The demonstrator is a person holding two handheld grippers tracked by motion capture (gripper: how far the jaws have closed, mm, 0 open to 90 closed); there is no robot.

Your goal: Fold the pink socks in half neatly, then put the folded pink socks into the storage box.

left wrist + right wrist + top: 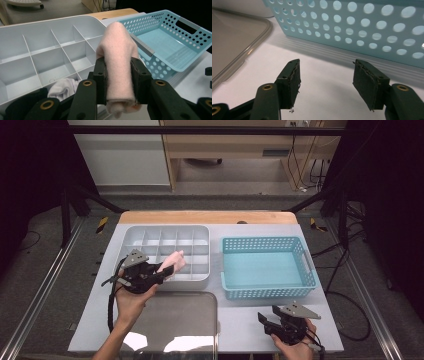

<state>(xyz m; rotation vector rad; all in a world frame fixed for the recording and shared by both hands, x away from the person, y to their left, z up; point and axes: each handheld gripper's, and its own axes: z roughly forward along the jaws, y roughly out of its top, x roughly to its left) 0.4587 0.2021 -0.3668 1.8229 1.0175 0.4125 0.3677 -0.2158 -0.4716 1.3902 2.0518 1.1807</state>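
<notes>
Left of centre in the high view, the left hand-held gripper pinches a rolled pink sock between its jaws, holding it over the near edge of the white divided tray. At lower right, the right hand-held gripper hangs spread over the table, near the blue basket.

Pink sock in left claw
</notes>
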